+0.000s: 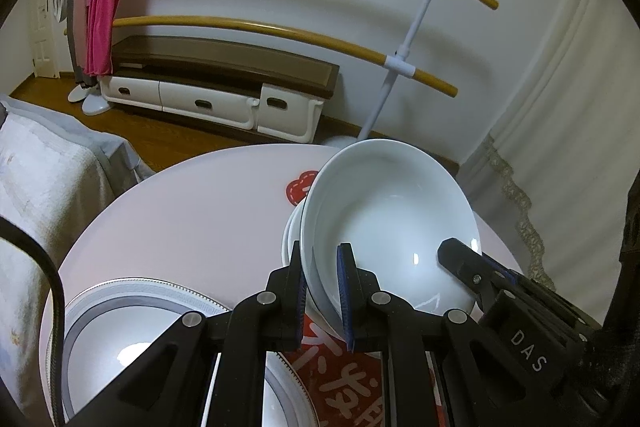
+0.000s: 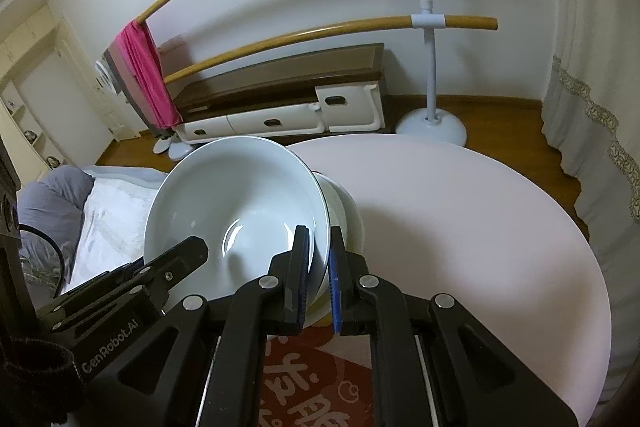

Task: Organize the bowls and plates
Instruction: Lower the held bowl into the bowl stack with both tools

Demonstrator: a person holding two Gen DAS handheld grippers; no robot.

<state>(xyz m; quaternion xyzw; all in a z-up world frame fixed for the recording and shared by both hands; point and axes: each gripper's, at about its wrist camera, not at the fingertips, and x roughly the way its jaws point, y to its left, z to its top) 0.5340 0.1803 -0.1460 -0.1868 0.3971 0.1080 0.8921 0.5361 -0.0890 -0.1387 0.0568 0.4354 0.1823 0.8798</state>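
Bowl (image 1: 384, 211), white and tilted, carried at frame centre above the round surface (image 1: 192, 219); the left tongs (image 1: 323, 293) are clamped on one side of its rim and the right tongs (image 2: 320, 281) on the opposite side, a two-point hold that likely keeps the wide, smooth vessel from swinging. A second bowl (image 1: 289, 235) sits close beneath it, probably the nesting target, though contact cannot be told. At lower left of the left view lies a grey-rimmed plate (image 1: 120, 339), beside a red mat (image 2: 304, 383) at bottom centre; neither blocks the descent.
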